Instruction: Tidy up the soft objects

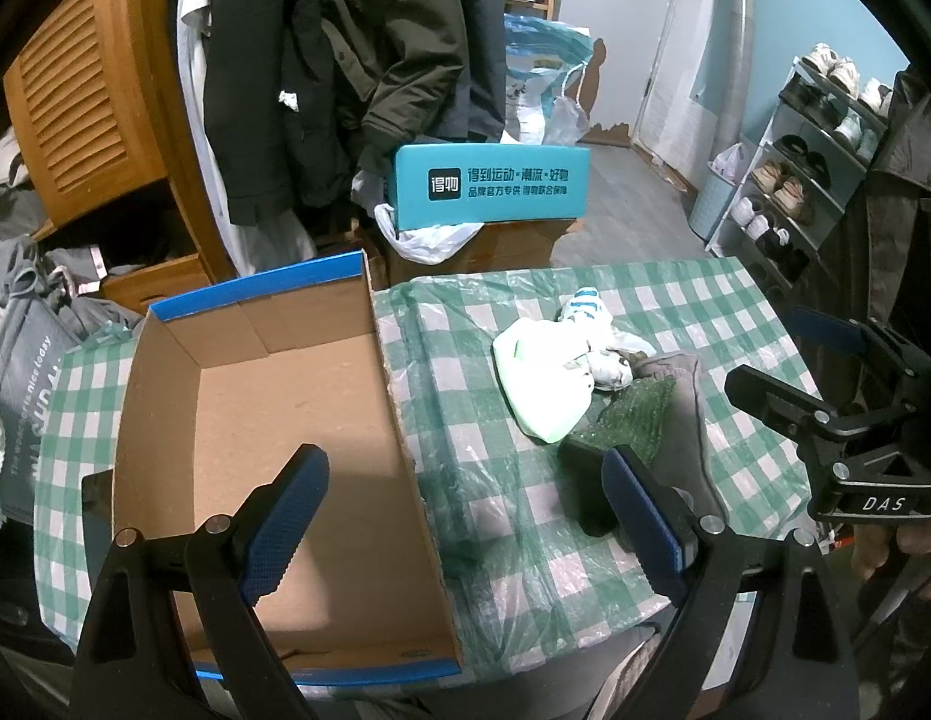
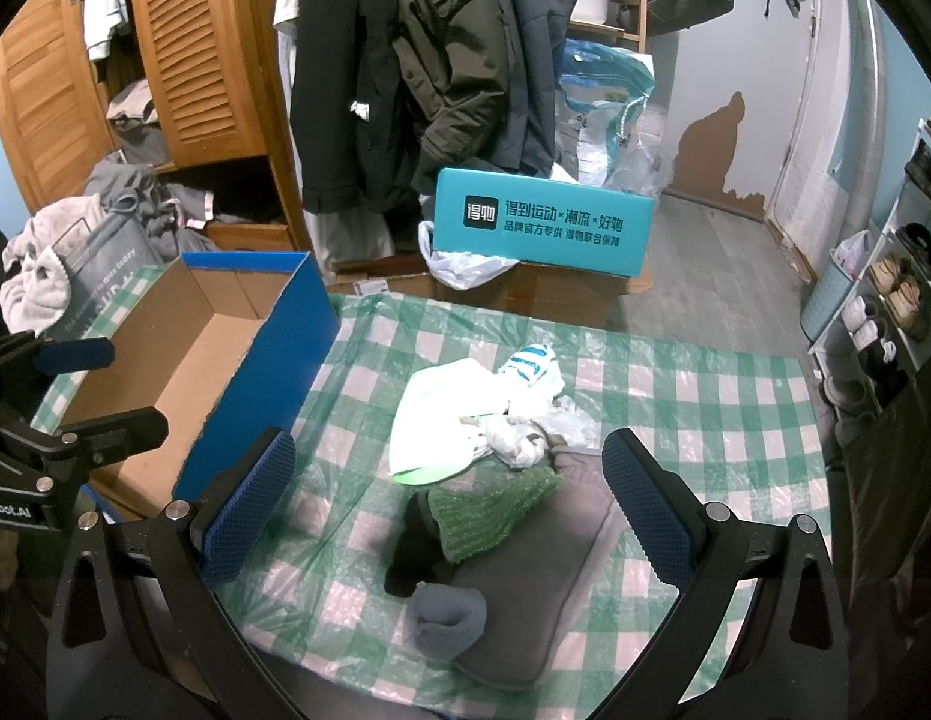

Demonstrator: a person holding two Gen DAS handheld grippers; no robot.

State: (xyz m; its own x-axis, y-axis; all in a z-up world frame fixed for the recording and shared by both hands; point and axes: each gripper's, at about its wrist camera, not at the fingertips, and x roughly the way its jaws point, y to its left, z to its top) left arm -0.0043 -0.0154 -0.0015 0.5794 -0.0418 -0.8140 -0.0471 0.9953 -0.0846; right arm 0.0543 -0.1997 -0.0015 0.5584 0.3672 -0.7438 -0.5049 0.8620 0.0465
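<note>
L gripper (image 1: 465,516) hangs over the right wall of the open cardboard box (image 1: 273,420), fingers spread wide, nothing btwn them; one blue pad sits above the box interior, the other above the soft pile. R gripper (image 2: 447,504) is over the pile w/ fingers also wide apart and gripping nothing. Box has blue outer sides, brown inside, no items visible in it; it stands on the left part of the counter (image 2: 705,420), which has a green-white check cloth under clear plastic. Soft things lie in a heap right of the box, apart from it: white cloth w/ green edge (image 2: 429,426), blue-striped white sock (image 2: 528,363) at the far end, crumpled whitish pieces (image 2: 519,438) beside it, green knit piece (image 2: 489,510) overlapping a black item (image 2: 414,558), all partly on a flat grey pad (image 2: 537,588); a rolled grey-blue sock (image 2: 444,615) rests on the pad's near end. Teal box (image 2: 543,222) stands beyond the counter, coats hanging behind it.
</note>
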